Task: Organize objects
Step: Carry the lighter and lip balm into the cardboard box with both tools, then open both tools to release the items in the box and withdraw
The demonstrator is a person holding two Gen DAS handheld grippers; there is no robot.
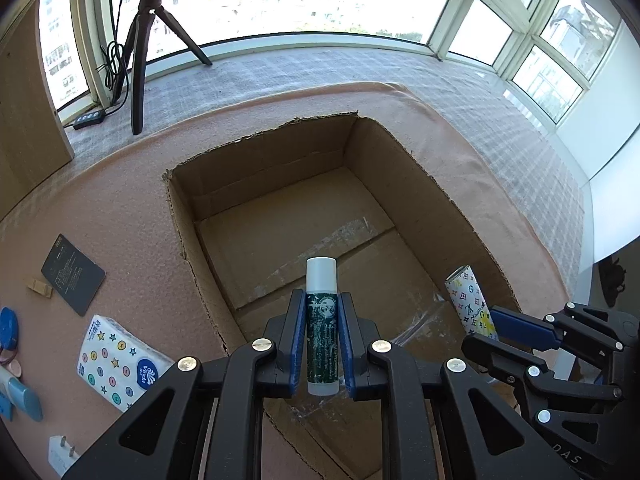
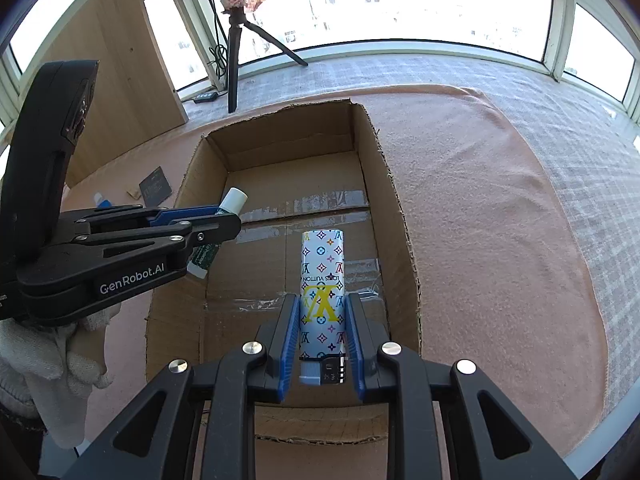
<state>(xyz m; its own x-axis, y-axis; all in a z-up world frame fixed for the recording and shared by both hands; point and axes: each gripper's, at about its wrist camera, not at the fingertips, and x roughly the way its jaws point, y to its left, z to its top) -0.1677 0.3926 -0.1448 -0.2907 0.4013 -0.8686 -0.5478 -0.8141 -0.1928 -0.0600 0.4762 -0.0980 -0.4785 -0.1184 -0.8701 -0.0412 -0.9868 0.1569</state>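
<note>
Left tongs (image 1: pixel 321 334) clamped on dark green white-capped tube (image 1: pixel 321 320), right tongs (image 2: pixel 322 334) clamped on white monogram-patterned lighter (image 2: pixel 322 280), both above open brown cardboard box (image 2: pixel 396 216) on pink-covered tabletop (image 2: pixel 500 240)

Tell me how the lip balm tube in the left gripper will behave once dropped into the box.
The lip balm tube is a smooth round cylinder, so it will probably roll on the cardboard box floor. It looks small and likely light, so it may bounce. The left gripper holds it mid-body between the pads.
</note>
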